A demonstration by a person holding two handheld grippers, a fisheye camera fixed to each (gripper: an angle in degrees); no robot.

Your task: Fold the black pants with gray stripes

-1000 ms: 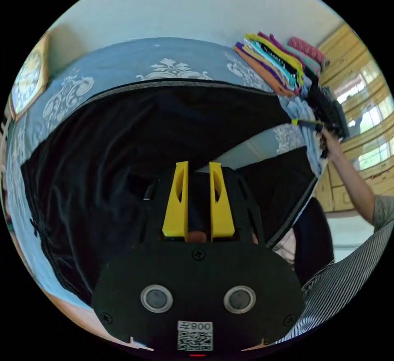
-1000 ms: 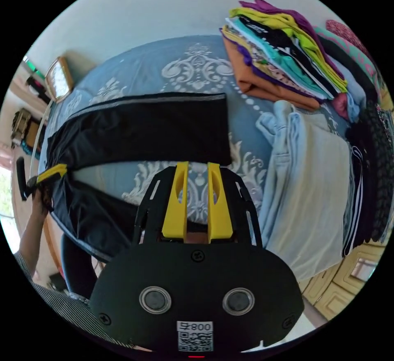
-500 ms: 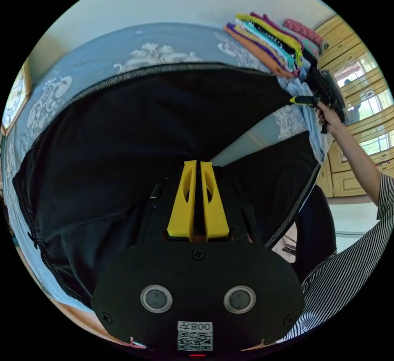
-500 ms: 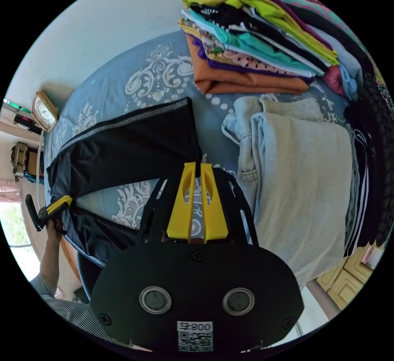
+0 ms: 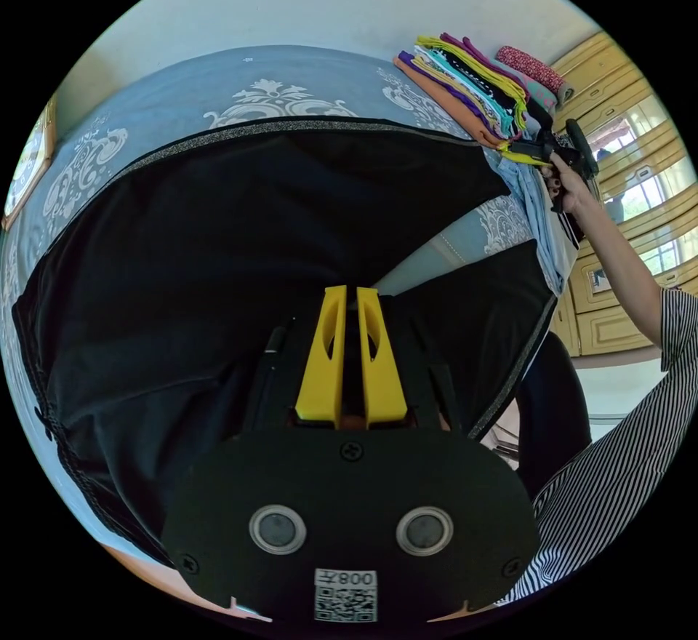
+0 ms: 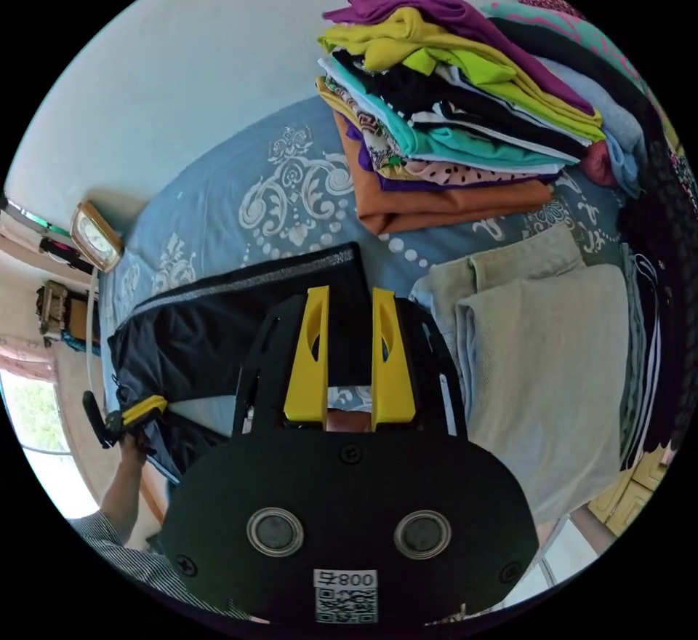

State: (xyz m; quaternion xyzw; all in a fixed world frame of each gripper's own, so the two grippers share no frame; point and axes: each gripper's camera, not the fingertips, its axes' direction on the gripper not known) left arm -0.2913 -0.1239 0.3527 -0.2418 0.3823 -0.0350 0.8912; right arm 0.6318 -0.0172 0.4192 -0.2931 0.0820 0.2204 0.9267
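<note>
The black pants (image 5: 254, 218) lie spread on a blue patterned bedspread (image 5: 182, 87), with a gray stripe (image 5: 291, 127) along the far leg's outer edge. My left gripper (image 5: 347, 294) is shut on the fabric where the two legs fork. In the right gripper view the far leg's end (image 6: 320, 284) lies flat just beyond my right gripper (image 6: 347, 294), which is open with nothing between its fingers. The right gripper (image 5: 525, 155) is held above the bed near the folded stack. The left gripper (image 6: 142, 409) sits at the pants' other end.
A tall stack of folded colourful clothes (image 6: 451, 131) stands on the bed beyond the leg's end. Pale folded jeans (image 6: 538, 364) lie beside it, with dark garments (image 6: 662, 305) further right. A clock (image 6: 94, 236) leans at the wall. Wooden cabinets (image 5: 618, 320) stand past the bed.
My right gripper, shut at the leg's end half a second ago, has opened and drawn back. The left gripper closed a second ago and has stayed shut on the pants.
</note>
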